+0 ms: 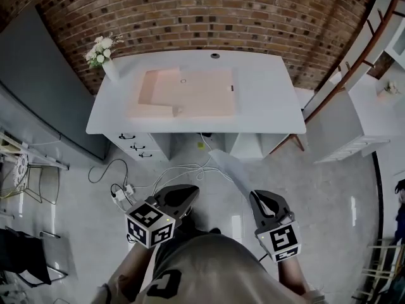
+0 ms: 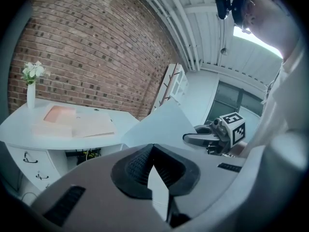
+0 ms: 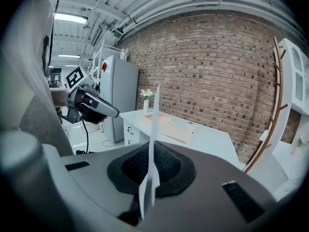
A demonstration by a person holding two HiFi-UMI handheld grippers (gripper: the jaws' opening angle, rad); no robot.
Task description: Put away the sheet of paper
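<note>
1 sheet of paper (image 1: 231, 166) is pinched edge-on in the right gripper's (image 1: 258, 199) jaws, held above the floor (image 1: 323, 189) in front of the white table (image 1: 266, 100). The left gripper's (image 1: 188, 194) jaws are pressed together, empty.

All three views, head from above, share the desk (image 1: 266, 97).

Right gripper (image 3: 150, 166): jaws clamped on sheet of paper (image 3: 154, 124), which is seen edge-on and rises upright. Left gripper (image 3: 108, 111) at upper left, well apart from the sheet. Beyond: white desk (image 3: 212, 139) with flower vase (image 3: 146, 104), against brick wall (image 3: 217, 71).
</note>
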